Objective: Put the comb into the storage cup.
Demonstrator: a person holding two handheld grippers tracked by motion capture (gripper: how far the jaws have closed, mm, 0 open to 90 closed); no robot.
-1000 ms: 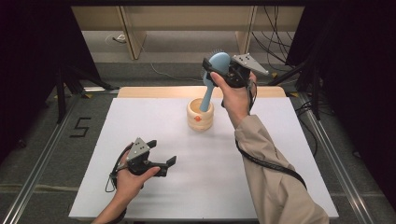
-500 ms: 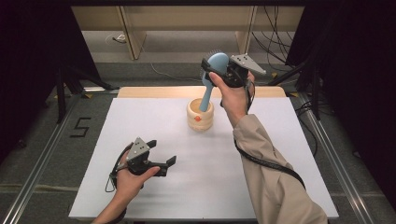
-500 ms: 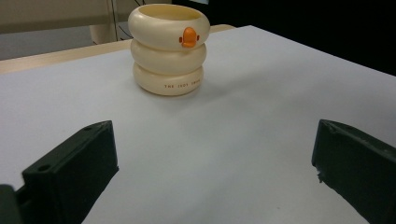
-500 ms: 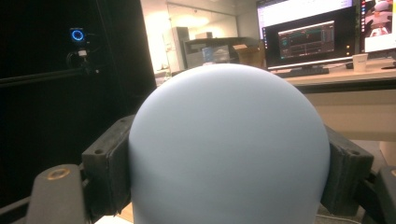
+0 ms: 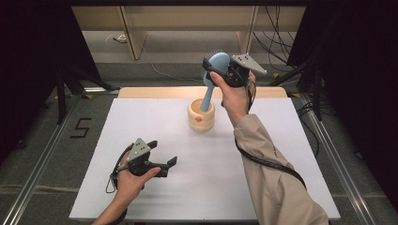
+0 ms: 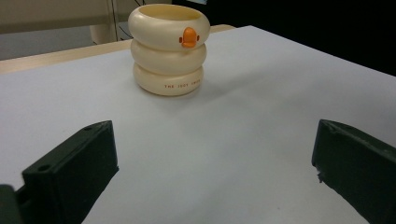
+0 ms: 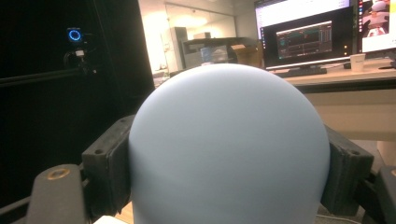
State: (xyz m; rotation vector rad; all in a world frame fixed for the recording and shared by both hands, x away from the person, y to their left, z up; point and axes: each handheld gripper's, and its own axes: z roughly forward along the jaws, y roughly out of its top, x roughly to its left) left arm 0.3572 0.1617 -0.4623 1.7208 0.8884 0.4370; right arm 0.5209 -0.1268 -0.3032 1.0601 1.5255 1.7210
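A cream ringed cup (image 5: 201, 115) with an orange beak mark stands at the back middle of the white table (image 5: 263, 187). A light blue brush (image 5: 212, 78) leans with its handle down inside the cup. My right gripper (image 5: 217, 65), raised above the cup, is shut on the brush's round head (image 7: 229, 149), a black jaw pressing each side. My left gripper (image 5: 165, 165) rests low at the table's front left, open, with nothing between its jaws (image 6: 210, 172). The cup (image 6: 168, 49) stands ahead of it, some way off.
A wooden board (image 5: 155, 92) runs along the table's far edge. Black curtains flank both sides. A floor marking "5" (image 5: 80, 126) lies left of the table. A desk with monitors (image 7: 308, 39) shows behind the brush in the right gripper view.
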